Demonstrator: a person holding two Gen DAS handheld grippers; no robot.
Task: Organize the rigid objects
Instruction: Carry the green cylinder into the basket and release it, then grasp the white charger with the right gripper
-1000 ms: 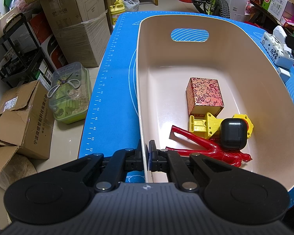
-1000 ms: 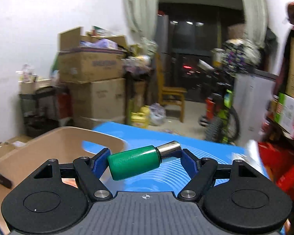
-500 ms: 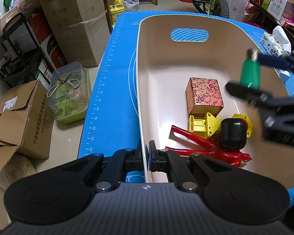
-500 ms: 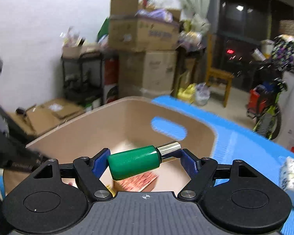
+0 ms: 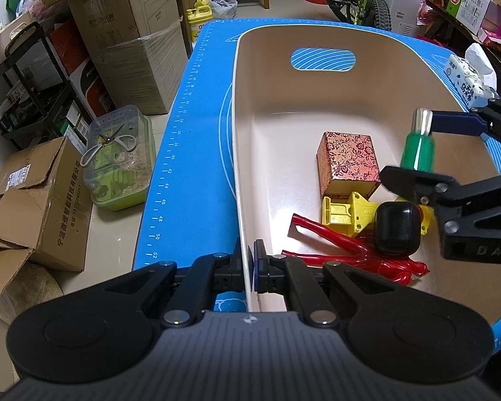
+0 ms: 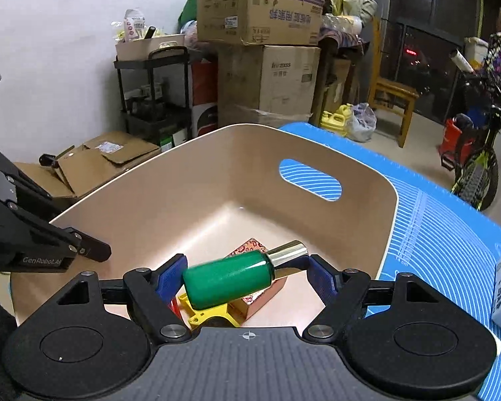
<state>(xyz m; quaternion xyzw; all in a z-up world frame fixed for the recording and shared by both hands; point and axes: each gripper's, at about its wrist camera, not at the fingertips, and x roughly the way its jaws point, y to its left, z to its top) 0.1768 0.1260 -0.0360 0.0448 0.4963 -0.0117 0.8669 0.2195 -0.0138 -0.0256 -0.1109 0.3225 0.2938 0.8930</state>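
Sorting looks well along: a patterned red box [image 5: 347, 160], a yellow plastic piece [image 5: 345, 214], a black case [image 5: 397, 229] and a red curved tool [image 5: 344, 244] already lie together near one end of the beige bin [image 5: 317, 107], which sits on the blue mat [image 5: 190, 153] covering the counter. The green bottle [image 6: 228, 279] with its metal cap is the piece in play; it hangs over the bin's inside, above the other items, between the pads of the right gripper [image 6: 247, 277], whose jaws are opening, so the drop seems under way. The left gripper [image 5: 247, 269] is clenched on the bin's side wall, steadying it. Only the left wrist view shows all four stored items; the right wrist view hides most of them behind the bottle. A tissue pack [image 5: 467, 83] remains on the mat beside the bin.
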